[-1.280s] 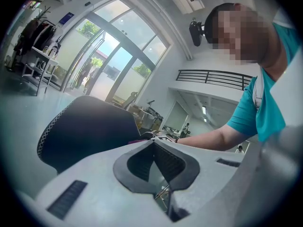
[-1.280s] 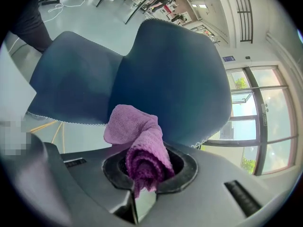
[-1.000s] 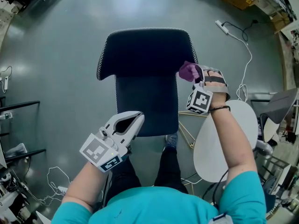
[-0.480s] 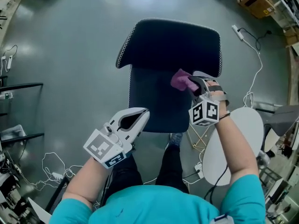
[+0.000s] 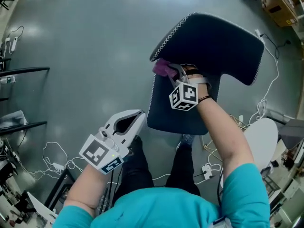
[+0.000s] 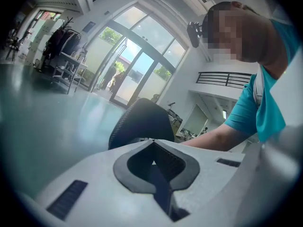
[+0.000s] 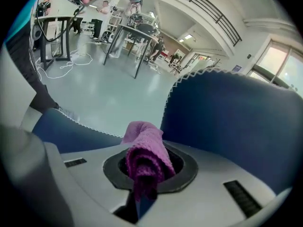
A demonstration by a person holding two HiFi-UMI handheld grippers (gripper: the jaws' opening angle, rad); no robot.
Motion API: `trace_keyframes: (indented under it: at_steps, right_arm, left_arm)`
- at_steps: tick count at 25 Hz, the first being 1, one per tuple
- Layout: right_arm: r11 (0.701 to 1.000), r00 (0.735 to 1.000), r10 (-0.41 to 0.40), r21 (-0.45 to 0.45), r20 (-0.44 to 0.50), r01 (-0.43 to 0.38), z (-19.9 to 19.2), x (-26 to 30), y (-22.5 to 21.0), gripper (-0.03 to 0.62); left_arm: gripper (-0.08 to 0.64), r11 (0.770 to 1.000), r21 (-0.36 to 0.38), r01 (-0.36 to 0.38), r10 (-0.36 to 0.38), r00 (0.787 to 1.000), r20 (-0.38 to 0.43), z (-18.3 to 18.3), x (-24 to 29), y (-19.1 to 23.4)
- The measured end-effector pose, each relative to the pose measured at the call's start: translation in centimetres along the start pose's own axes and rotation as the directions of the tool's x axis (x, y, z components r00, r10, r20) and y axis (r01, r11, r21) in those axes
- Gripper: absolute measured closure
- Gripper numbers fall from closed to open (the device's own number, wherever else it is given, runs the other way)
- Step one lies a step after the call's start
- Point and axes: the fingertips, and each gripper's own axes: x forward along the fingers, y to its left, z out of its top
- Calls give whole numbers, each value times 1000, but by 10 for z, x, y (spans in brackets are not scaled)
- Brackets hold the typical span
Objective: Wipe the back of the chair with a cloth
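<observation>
Left gripper [image 5: 138,116]: nearest item, low at the person's left side over the floor [image 5: 85,56]; jaws closed tip to tip, holding nothing; the left gripper view shows only the closed tips, with the chair [image 6: 139,122] beyond them; well apart from the work.

Right gripper [image 5: 172,71]: arm stretched forward over the chair [image 5: 213,37]; jaws clamped on a cloth [image 5: 163,67], purple, bunched, its loose end standing up past the tips in the right gripper view [image 7: 144,150].

Chair: navy, white-stitched edge; a narrow panel runs away from the person and widens into a broad panel at the far end.

Cloth position: at the chair's left edge, just where narrow panel meets broad; whether it presses on the fabric I cannot tell.

Key relation: from the jaws almost all the navy surface lies to the right and beyond; in the right gripper view the broad panel [image 7: 236,126] stands up close at right; the next stroke would probably run rightward across it; the right hand is much the nearer.

Farther off: cables on the floor [image 5: 52,158].
</observation>
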Motion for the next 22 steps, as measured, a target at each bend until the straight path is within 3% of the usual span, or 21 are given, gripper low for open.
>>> trace_keyframes:
  at_steps: [5, 11, 14, 16, 19, 22]
  right_arm:
    - [1000, 998, -22, -9, -63, 22, 4, 55, -3, 540]
    - [998, 992, -61, 22, -111, 64, -8, 72, -7, 540]
    - [995, 989, -64, 70, -136, 74, -14, 78, -6, 540]
    - [986, 988, -60, 148, -140, 81, -18, 81, -7, 540]
    - [946, 991, -53, 310, -125, 90, -23, 82, -9, 540]
    - [860, 993, -40, 502, -112, 91, -33, 82, -11, 540]
  left_arm:
    - [555, 999, -27, -36, 36, 999, 3, -5, -18, 31]
    - [555, 997, -50, -51, 51, 999, -4, -10, -21, 48]
    - [555, 997, -58, -45, 44, 999, -8, -12, -19, 51]
    - [555, 997, -63, -37, 36, 999, -14, -13, -14, 50]
    - [557, 997, -68, -30, 28, 999, -24, -17, -4, 46]
    - [555, 997, -69, -20, 18, 999, -33, -19, 7, 39]
